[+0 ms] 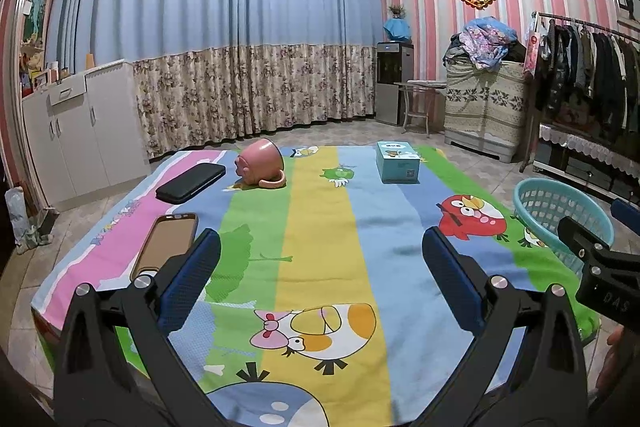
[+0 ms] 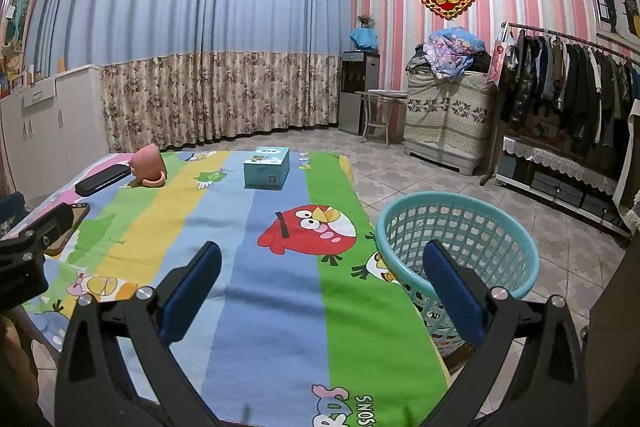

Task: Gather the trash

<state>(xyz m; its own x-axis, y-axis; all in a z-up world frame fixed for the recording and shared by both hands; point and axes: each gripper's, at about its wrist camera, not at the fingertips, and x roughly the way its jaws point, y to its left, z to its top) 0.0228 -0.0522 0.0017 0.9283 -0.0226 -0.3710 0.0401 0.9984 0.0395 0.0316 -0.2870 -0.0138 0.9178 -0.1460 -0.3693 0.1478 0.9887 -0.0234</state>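
A bedroom with blue curtains and pink striped wallpaper surrounds a low surface covered by a cartoon-bird cloth [image 1: 320, 227], which fills the lower half of both views. On the cloth, at centre left of the left view, a pink mug [image 1: 260, 163] lies tipped on its side; a dark case [image 1: 191, 182] sits to its left and a phone [image 1: 166, 245] lies lower left, just beside the left finger. A teal box [image 1: 398, 163] stands upper centre right. The basket [image 2: 456, 247], turquoise and perforated, stands off the cloth's right edge, at centre right of the right view; it looks empty as far as its inside shows.

The left gripper [image 1: 320, 279] hangs above the cloth with jaws spread wide, holding nothing. The right gripper [image 2: 322, 287] is likewise spread and empty, one finger over the cloth, the other in front of the basket.

No obvious scrap or wrapper shows on the cloth, so which item counts as trash is a judgement; the tipped mug and the box are the likeliest candidates. To do the pick well, choose one item, bring the nearer gripper down with jaws straddling it squarely, close on a firm part such as the mug's wall or the box's narrow sides, and avoid nudging the phone. Then carry it over the basket's rim before releasing.
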